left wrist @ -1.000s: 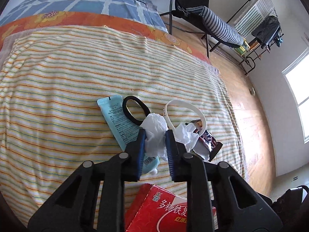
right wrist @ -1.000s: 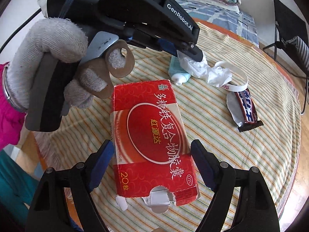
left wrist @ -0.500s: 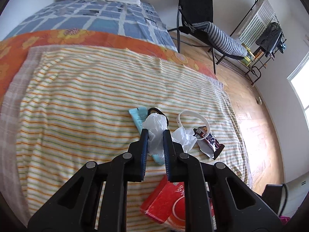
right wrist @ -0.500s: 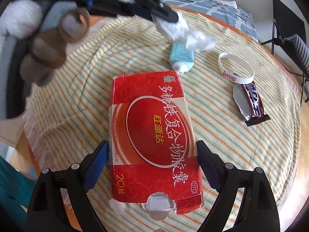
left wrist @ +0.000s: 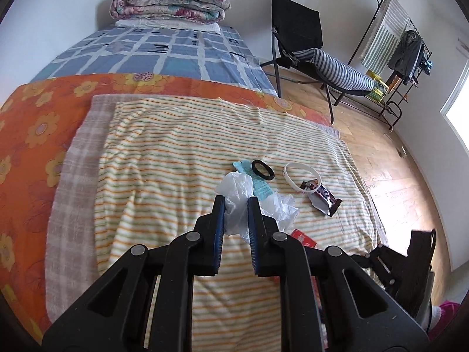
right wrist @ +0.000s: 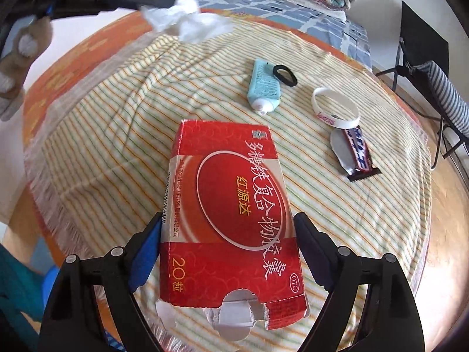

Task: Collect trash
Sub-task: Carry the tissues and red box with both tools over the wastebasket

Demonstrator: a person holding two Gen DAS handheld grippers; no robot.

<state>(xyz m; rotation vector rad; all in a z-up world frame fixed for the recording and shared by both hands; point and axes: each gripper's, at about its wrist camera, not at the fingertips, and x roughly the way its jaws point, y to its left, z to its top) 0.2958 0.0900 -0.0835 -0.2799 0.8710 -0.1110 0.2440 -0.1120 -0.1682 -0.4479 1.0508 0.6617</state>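
Observation:
My left gripper (left wrist: pixel 236 199) is shut on a crumpled white tissue (left wrist: pixel 237 193) and holds it high above the striped blanket (left wrist: pixel 164 152); the tissue also shows in the right wrist view (right wrist: pixel 184 20). My right gripper (right wrist: pixel 227 228) holds a torn red medicine box (right wrist: pixel 225 214), its blue pads against both long sides, just above the blanket. A candy bar wrapper (right wrist: pixel 356 154) lies on the blanket to the right, also seen in the left wrist view (left wrist: pixel 324 201).
On the blanket lie a teal tube (right wrist: pixel 263 86), a black hair tie (right wrist: pixel 284 74) and a white wristband (right wrist: pixel 335 107). A folded quilt (left wrist: pixel 167 3) sits at the bed's far end. A black chair (left wrist: pixel 299 41) and a clothes rack (left wrist: pixel 401 47) stand on the wooden floor.
My left gripper has risen well above the blanket with the tissue in it. The right gripper has stayed around the red box.

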